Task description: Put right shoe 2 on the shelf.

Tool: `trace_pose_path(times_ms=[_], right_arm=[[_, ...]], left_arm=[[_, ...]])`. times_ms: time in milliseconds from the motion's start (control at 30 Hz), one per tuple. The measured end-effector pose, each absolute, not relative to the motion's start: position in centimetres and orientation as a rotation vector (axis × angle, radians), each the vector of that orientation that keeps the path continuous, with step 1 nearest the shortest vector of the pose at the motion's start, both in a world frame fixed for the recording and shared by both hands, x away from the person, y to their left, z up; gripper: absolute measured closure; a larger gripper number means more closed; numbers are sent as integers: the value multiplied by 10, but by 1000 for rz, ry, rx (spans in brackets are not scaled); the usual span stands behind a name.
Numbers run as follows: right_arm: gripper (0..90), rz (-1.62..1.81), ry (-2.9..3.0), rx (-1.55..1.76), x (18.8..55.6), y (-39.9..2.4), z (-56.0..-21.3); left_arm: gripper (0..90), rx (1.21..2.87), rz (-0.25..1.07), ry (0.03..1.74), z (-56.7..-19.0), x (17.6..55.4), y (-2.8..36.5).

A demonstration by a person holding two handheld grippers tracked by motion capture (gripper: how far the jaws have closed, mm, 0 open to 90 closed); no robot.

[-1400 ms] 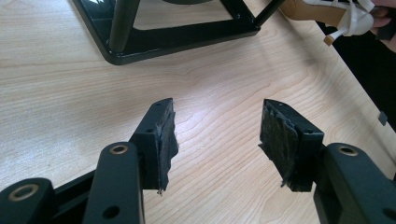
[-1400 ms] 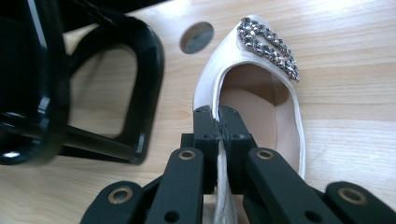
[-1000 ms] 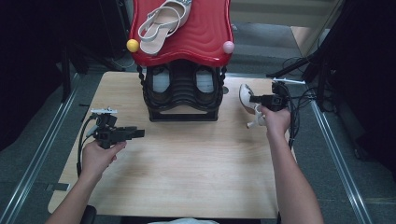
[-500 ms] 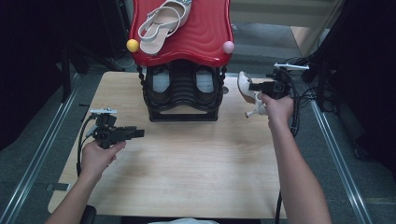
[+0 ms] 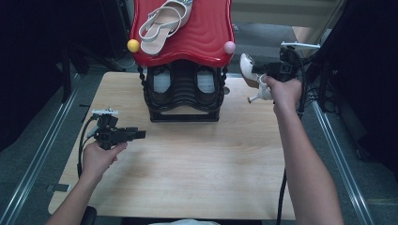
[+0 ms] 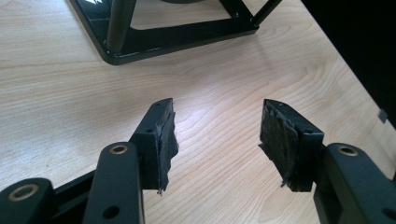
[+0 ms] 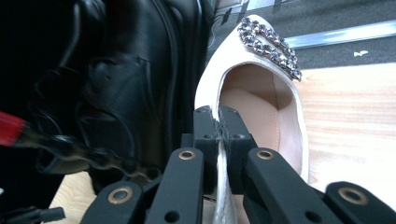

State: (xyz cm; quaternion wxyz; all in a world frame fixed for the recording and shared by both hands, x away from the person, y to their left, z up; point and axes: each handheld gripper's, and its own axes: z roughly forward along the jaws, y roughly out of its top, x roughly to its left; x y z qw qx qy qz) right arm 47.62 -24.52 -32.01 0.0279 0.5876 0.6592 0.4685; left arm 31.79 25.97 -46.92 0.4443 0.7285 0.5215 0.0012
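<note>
A white high-heeled shoe (image 5: 248, 70) with a jewelled toe buckle (image 7: 270, 44) hangs in the air to the right of the shoe rack, its thin heel pointing down. My right gripper (image 5: 263, 70) is shut on the shoe's side wall (image 7: 219, 135), one pad inside and one outside. A matching pale sandal (image 5: 162, 19) lies on the red top shelf (image 5: 206, 35) of the rack. My left gripper (image 5: 140, 134) hovers low over the table at the left, open, with bare wood between its pads (image 6: 163, 140).
The black rack (image 5: 184, 93) stands at the table's far middle, with dark shoes (image 5: 162, 82) on its lower tier. A yellow ball (image 5: 133, 45) and a pink ball (image 5: 229, 47) cap the shelf's front corners. The rack's base (image 6: 140, 39) lies ahead of my left gripper. Cables trail past the right edge.
My right gripper has risen with the white shoe, lifting it from table height up toward the level of the red shelf. The left hand has stayed put.
</note>
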Motion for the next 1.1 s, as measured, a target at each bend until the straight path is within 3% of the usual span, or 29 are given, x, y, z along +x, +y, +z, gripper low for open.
trace_pose_path(times_ms=[1100], right_arm=[[887, 1501, 1981, 1641, 482, -203, -195]], left_arm=[[453, 1834, -25, 1269, -470, 318, 254]])
